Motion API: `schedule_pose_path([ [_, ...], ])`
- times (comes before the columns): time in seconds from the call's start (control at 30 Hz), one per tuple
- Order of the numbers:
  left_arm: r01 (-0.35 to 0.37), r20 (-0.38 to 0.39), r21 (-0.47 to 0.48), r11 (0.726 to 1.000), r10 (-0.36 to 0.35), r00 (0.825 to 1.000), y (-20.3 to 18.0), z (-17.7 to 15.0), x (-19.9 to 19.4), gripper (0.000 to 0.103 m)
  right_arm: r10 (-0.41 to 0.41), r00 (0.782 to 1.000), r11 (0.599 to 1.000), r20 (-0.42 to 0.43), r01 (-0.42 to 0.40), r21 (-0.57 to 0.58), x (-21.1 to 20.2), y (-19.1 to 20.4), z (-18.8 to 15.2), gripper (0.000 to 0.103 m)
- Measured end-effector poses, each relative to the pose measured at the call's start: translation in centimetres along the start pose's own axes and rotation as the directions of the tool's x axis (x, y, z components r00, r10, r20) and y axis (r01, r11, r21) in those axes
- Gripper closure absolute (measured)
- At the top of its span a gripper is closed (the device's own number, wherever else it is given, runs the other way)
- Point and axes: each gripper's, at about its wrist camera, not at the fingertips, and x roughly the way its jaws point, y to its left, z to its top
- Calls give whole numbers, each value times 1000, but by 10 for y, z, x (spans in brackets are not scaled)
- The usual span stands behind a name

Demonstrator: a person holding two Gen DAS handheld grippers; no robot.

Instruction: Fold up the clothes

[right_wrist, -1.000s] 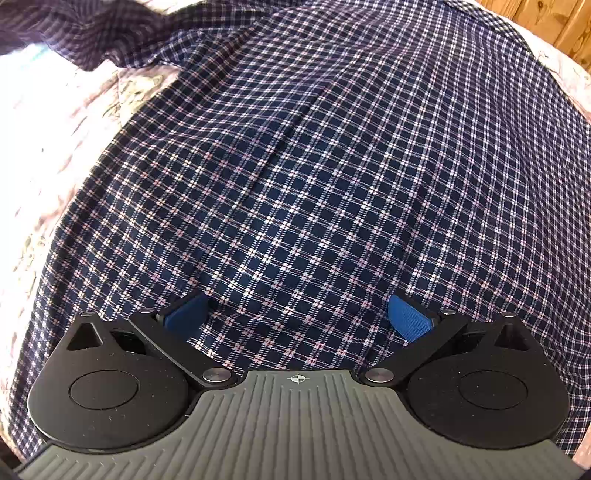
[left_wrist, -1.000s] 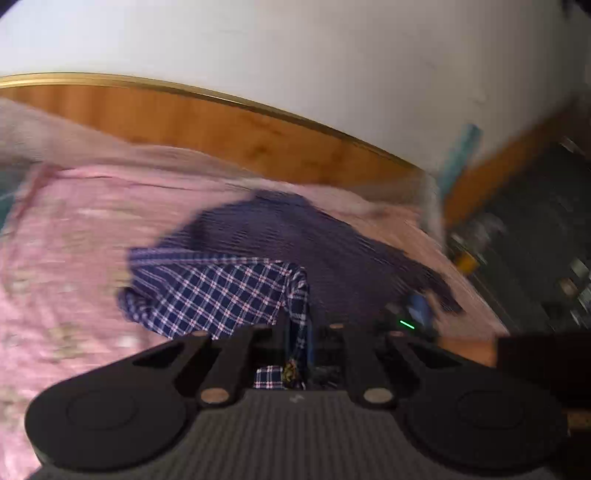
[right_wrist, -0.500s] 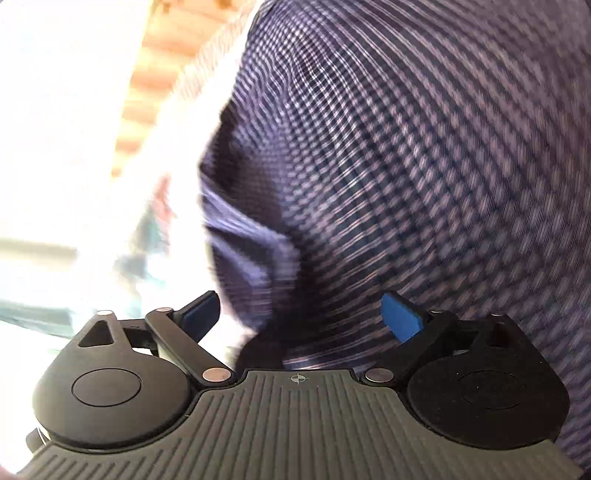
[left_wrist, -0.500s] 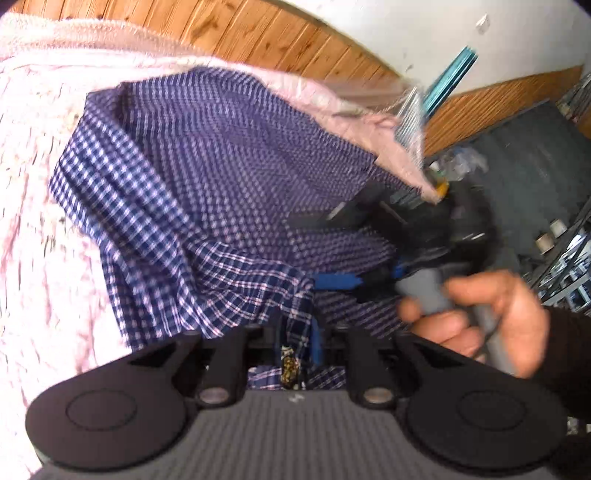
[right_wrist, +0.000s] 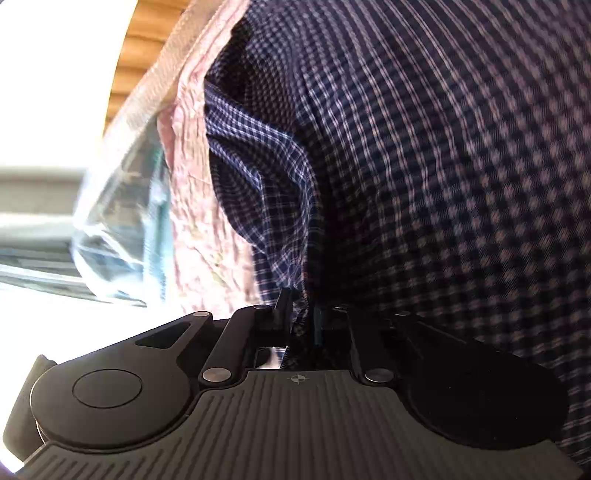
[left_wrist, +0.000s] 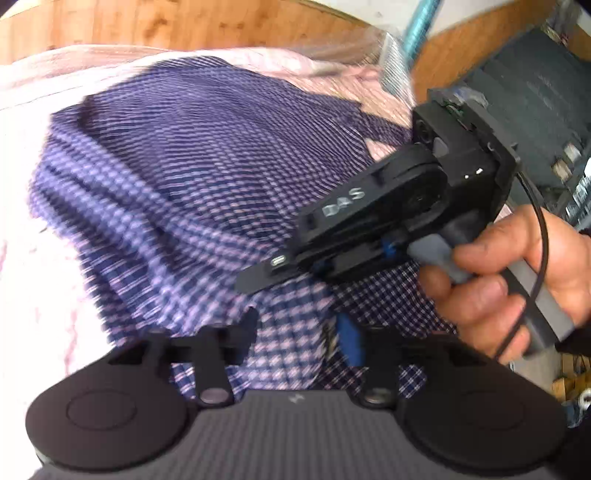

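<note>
A navy and white checked shirt [left_wrist: 192,155] lies crumpled on a pink bedsheet [left_wrist: 29,295]. My left gripper [left_wrist: 301,336] hangs just over its near fold. Its jaws are opening, and loose cloth lies between the fingers without being pinched. A hand [left_wrist: 498,280] brings my right gripper [left_wrist: 266,275] in from the right, tips on the shirt just beyond the left one. In the right wrist view the shirt [right_wrist: 443,184] fills the frame. There the right gripper [right_wrist: 301,317] is closing, its jaws nearly together with a ridge of cloth pinched between the pads.
Wooden wall panelling [left_wrist: 184,26] runs behind the bed. A dark cluttered shelf unit [left_wrist: 535,92] stands to the right past the bed's edge. A clear plastic bag [right_wrist: 118,221] lies beside the pink sheet [right_wrist: 192,206] at the shirt's left side.
The left gripper dropped toward the shirt and its jaws parted off the fold they held. The right gripper rolled over, moved to the shirt's edge and closed from wide open onto cloth.
</note>
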Motion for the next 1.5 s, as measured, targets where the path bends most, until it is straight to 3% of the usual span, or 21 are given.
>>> schedule_pose_path([
  [0.07, -60, 5, -89, 994, 60, 998, 21, -14, -10, 39, -33, 999, 996, 8, 34, -78, -6, 11, 8, 97],
  [0.13, -141, -41, -193, 971, 135, 990, 47, -33, -10, 39, -39, 999, 985, 25, 43, -165, -21, 30, 20, 98],
  [0.2, -238, -109, -263, 935, 217, 970, 65, -54, -6, 43, -36, 998, 963, 58, 50, -266, -43, 52, 36, 99],
  [0.3, -302, -169, -314, 900, 260, 951, 71, -83, -7, 43, -34, 985, 924, 169, 95, -371, -101, 69, 70, 99],
  [0.37, -309, -191, -345, 886, 256, 948, 64, -94, -4, 42, -79, 960, 918, 268, 175, -356, -144, 54, 98, 99],
  [0.43, -336, -211, -369, 867, 274, 938, 56, -101, 5, 42, -119, 947, 933, 298, 209, -292, -171, 25, 128, 99],
  [0.5, -384, -210, -371, 846, 326, 922, 43, -103, 13, 39, -132, 946, 937, 296, 216, -275, -180, 7, 150, 99],
  [0.57, -450, -217, -361, 817, 395, 892, 29, -100, 18, 38, -116, 957, 940, 266, 191, -281, -170, 0, 164, 99],
  [0.63, -506, -227, -364, 782, 453, 862, 21, -98, 24, 48, -99, 967, 944, 235, 167, -286, -160, -6, 178, 99],
  [0.7, -517, -231, -385, 764, 463, 856, 17, -94, 25, 85, -82, 975, 946, 204, 140, -291, -147, -13, 193, 99],
  [0.77, -523, -238, -406, 749, 466, 852, 13, -90, 27, 99, -54, 983, 949, 175, 106, -298, -132, -17, 204, 99],
  [0.8, -534, -239, -402, 744, 478, 846, 9, -88, 29, 100, -37, 986, 951, 163, 85, -298, -130, -18, 208, 99],
  [0.9, -604, -241, -351, 715, 555, 796, -8, -76, 35, 101, 16, 990, 954, 142, 28, -299, -132, -21, 221, 99],
  [1.1, -783, -191, -94, 614, 761, 620, -76, -47, 52, 101, 90, 969, 960, 232, -22, -279, -195, -34, 245, 99],
  [1.17, -801, -170, -51, 597, 785, 596, -97, -42, 58, 101, 79, 960, 966, 270, -7, -258, -218, -50, 256, 99],
  [1.2, -801, -168, -42, 597, 786, 595, -105, -42, 62, 101, 66, 957, 970, 282, 5, -242, -227, -60, 261, 99],
  [1.27, -783, -182, -37, 621, 766, 617, -114, -46, 73, 101, 29, 954, 979, 299, 33, -199, -238, -84, 271, 99],
  [1.43, -692, -222, -81, 717, 664, 714, -121, -63, 81, 97, -33, 974, 988, 224, 65, -137, -218, -135, 285, 99],
  [1.5, -684, -252, -78, 725, 650, 717, -120, -64, 86, 95, -57, 979, 987, 195, 84, -135, -204, -146, 284, 99],
])
